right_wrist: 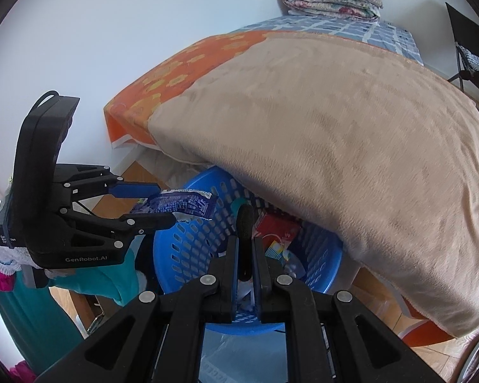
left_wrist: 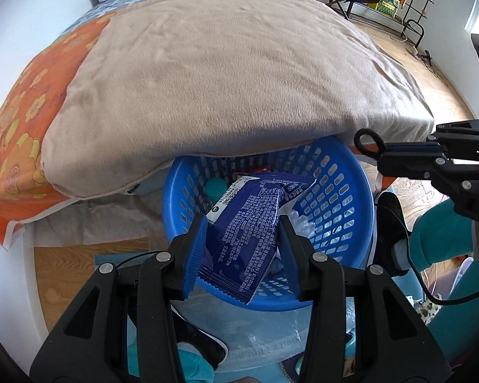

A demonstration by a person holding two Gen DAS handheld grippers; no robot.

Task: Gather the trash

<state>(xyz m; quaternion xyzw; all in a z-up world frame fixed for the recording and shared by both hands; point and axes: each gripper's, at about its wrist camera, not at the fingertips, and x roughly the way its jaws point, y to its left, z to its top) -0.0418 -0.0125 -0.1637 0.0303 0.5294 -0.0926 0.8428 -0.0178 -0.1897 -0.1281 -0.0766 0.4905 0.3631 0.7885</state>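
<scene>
Left wrist view shows the left claw [left_wrist: 241, 252] clamped on a dark blue foil snack wrapper [left_wrist: 249, 233], held over the round blue perforated plastic basket [left_wrist: 345, 172] for dropping, while the right claw [right_wrist: 246, 265] pinches a thin black strap [right_wrist: 246, 223].

Both wrist cams tilt steeply down, close over the blue basket [left_wrist: 351, 172] at the bed's edge [right_wrist: 303, 172]; shared: basket, beige blanket [left_wrist: 226, 83].
</scene>
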